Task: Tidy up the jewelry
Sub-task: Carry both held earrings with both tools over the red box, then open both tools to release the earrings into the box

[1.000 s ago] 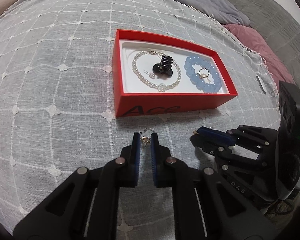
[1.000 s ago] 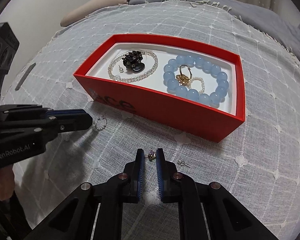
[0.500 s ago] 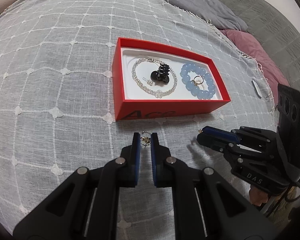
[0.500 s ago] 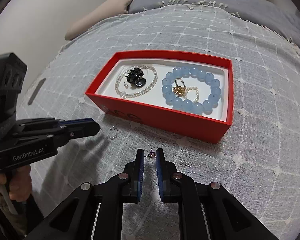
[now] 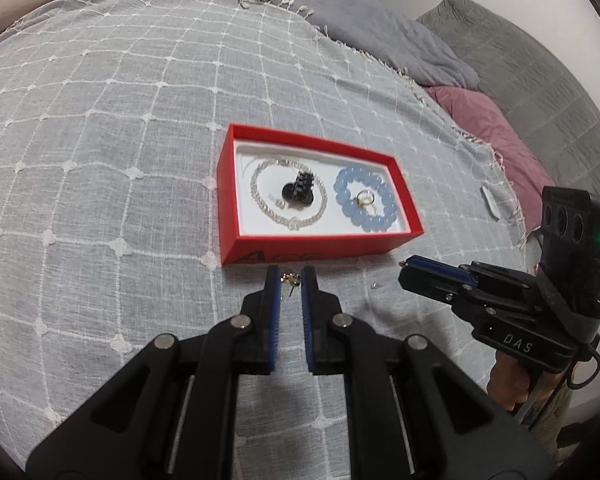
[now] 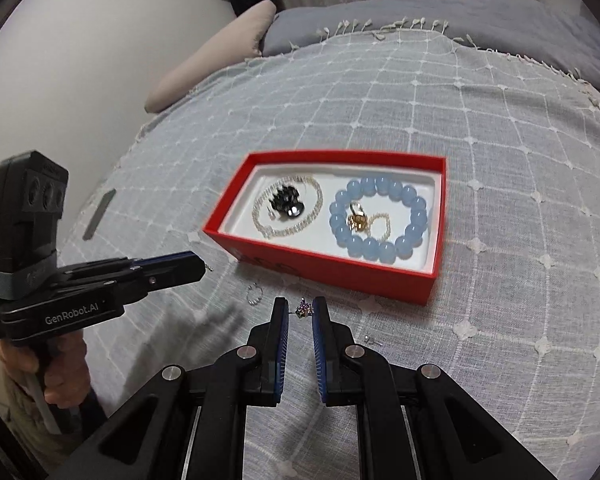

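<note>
A red box (image 5: 312,250) (image 6: 332,270) with a white liner sits on the bed. It holds a clear bead bracelet (image 5: 260,200), a black hair claw (image 5: 298,190), a blue bead bracelet (image 5: 380,216) (image 6: 404,240) and a gold ring (image 6: 357,220). My left gripper (image 5: 287,280) is shut on a small gold earring (image 5: 290,279), lifted above the cover. My right gripper (image 6: 300,310) is shut on a small purple earring (image 6: 304,309), also lifted. A hoop earring (image 6: 254,294) and a pearl stud (image 6: 371,339) lie on the cover.
The bed is covered by a grey-white grid-patterned throw (image 5: 100,160). A grey blanket (image 5: 380,32) and a pink cushion (image 5: 496,132) lie at the far edge. A small flat grey strip (image 6: 99,214) lies left of the box. A beige pillow (image 6: 208,60) lies beyond.
Both grippers have risen and pulled back from the box, each still holding its earring. The box looks smaller and farther in both views.
</note>
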